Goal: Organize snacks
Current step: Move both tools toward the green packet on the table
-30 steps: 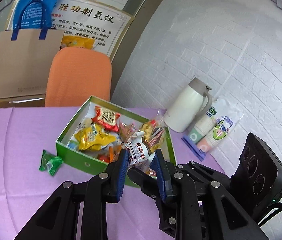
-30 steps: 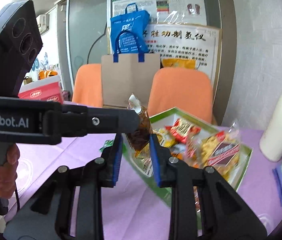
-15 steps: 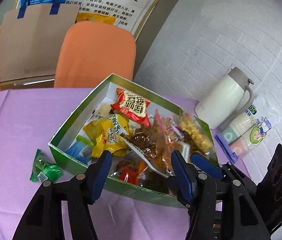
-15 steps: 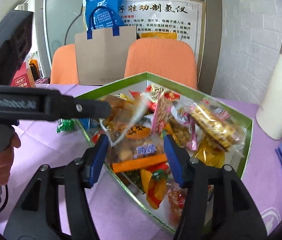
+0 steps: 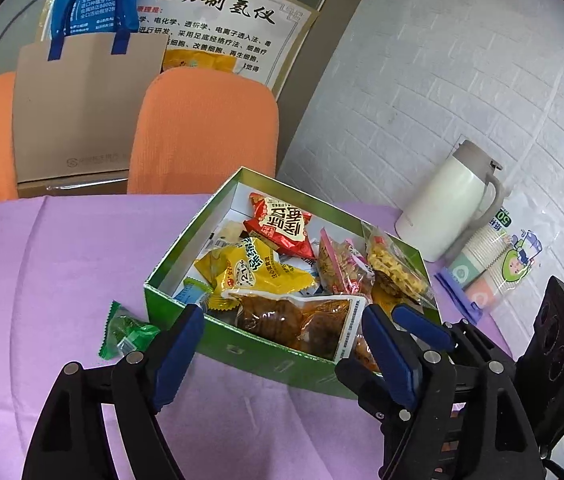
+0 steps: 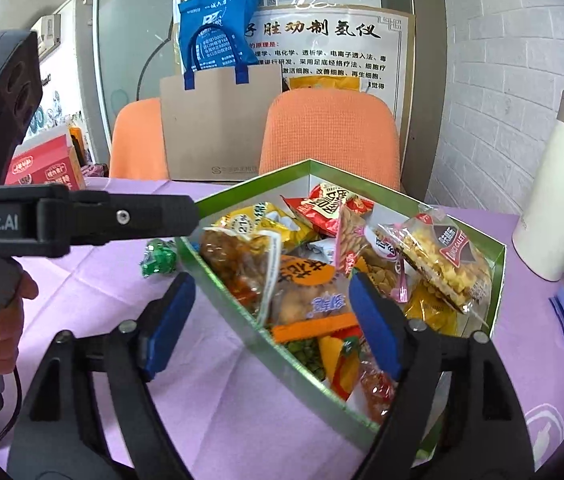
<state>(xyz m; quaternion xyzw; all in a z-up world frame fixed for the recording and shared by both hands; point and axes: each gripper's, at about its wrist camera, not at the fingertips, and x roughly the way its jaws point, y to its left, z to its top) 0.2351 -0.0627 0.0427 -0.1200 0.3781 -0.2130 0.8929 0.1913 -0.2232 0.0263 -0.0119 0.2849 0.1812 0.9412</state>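
A green box (image 5: 242,348) on the purple tablecloth holds several snack packets: a yellow one (image 5: 254,272), a red one (image 5: 282,228) and a clear pack of brown snacks (image 5: 293,316) at the near wall. The box also shows in the right wrist view (image 6: 242,196). A small green packet (image 5: 126,334) lies on the cloth left of the box; the right wrist view shows it too (image 6: 158,258). My left gripper (image 5: 282,356) is open and empty at the box's near wall. My right gripper (image 6: 270,320) is open and empty over the box's near corner.
A white thermos jug (image 5: 449,208) and a pack of paper cups (image 5: 493,260) stand right of the box by the brick wall. Two orange chairs (image 5: 202,132) and a paper bag (image 5: 82,108) are behind the table. A red carton (image 6: 42,164) sits far left.
Both grippers opened and let their snack packets drop into the box. The brown snack pack now lies at the box's near wall. Both grippers pulled back slightly.
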